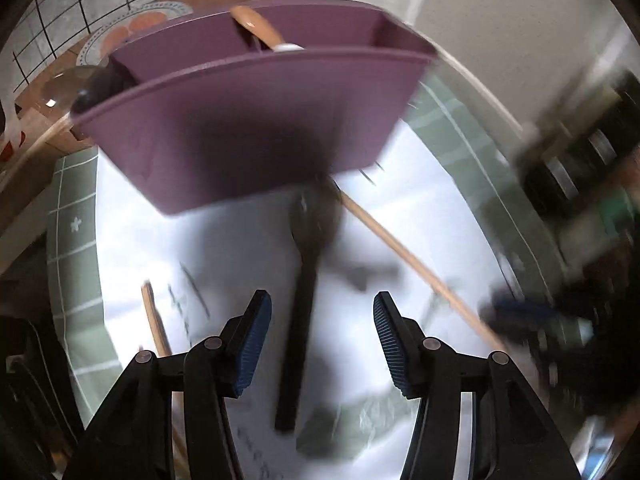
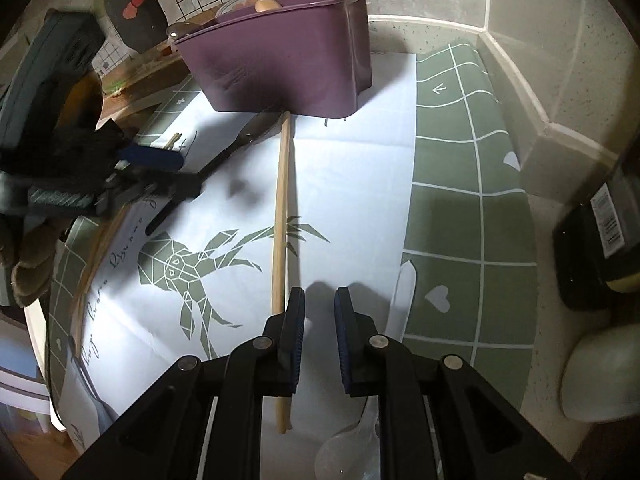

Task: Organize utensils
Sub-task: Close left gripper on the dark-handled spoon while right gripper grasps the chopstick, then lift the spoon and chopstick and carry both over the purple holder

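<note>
The left gripper hangs half open, gripping nothing, its jaws straddling the black spoon below, ready to lift it. Ahead stands the purple caddy. The right gripper, nearly closed and empty, hovers beside the wooden stick.

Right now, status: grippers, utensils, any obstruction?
Left gripper open, over black spoon, nothing gripped. Right gripper nearly shut, empty, beside wooden stick. Purple caddy holds one utensil. No obstruction.
</note>
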A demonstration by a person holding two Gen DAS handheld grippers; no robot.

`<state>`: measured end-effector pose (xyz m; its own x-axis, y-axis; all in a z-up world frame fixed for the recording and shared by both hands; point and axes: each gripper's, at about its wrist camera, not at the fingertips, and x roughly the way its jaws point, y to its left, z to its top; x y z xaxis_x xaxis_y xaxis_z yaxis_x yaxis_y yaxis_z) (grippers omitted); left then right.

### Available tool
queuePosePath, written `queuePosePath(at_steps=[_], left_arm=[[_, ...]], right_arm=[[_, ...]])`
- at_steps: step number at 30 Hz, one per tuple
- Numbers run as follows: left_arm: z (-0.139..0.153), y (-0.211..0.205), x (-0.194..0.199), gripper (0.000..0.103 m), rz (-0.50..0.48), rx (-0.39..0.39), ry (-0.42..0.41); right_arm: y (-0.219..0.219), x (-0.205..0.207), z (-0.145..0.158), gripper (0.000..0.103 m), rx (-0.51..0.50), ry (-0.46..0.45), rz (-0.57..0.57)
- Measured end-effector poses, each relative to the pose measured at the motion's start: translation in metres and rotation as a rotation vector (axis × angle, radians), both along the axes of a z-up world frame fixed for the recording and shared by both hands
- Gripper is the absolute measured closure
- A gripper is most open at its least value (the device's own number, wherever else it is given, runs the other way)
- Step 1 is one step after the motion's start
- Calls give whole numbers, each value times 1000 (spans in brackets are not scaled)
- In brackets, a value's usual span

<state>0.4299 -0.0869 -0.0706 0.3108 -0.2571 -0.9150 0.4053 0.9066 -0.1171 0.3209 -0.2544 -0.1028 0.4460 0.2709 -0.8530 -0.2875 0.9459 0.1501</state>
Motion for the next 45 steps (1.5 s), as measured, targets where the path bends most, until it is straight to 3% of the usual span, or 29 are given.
queuePosePath(at_steps=[5, 7, 10, 13, 16, 22, 29, 30, 31, 32, 39, 42, 45], left_arm=[[-12, -14, 35, 52, 102, 28, 19], [-13, -16, 38, 70, 113, 43, 4], [-12, -11, 36, 71, 130, 9, -5], [-3, 7, 18, 71, 166, -27, -50], [17, 34, -10, 71, 233, -116, -107], [54, 94, -66, 71, 384, -253, -262], [71, 115, -99, 70, 447, -341, -340], [71, 111, -102, 70, 447, -344, -344], [72, 112, -103, 70, 445, -350, -345], [75, 116, -107, 70, 445, -358, -347], [95, 123, -132, 70, 412, -391, -413], [98, 121, -142, 70, 390, -386, -420], [98, 117, -145, 70, 389, -355, -395]], right_arm=[[-1, -6, 0, 87, 6, -1, 2], [-3, -7, 0, 86, 14, 3, 1], [-7, -7, 2, 86, 6, 3, 3], [-8, -6, 11, 86, -9, -21, 13], [-3, 1, 21, 86, 3, -35, 39], [41, 44, 26, 86, -6, -14, 112], [86, 95, 14, 86, -142, 8, 116], [88, 100, 14, 88, -150, 18, 108], [90, 105, 14, 97, -161, 39, 91], [90, 107, 14, 98, -159, 54, 80], [72, 51, 65, 100, -38, -67, 44], [69, 24, 83, 100, -44, -136, 74], [73, 21, 83, 99, -88, -135, 134]])
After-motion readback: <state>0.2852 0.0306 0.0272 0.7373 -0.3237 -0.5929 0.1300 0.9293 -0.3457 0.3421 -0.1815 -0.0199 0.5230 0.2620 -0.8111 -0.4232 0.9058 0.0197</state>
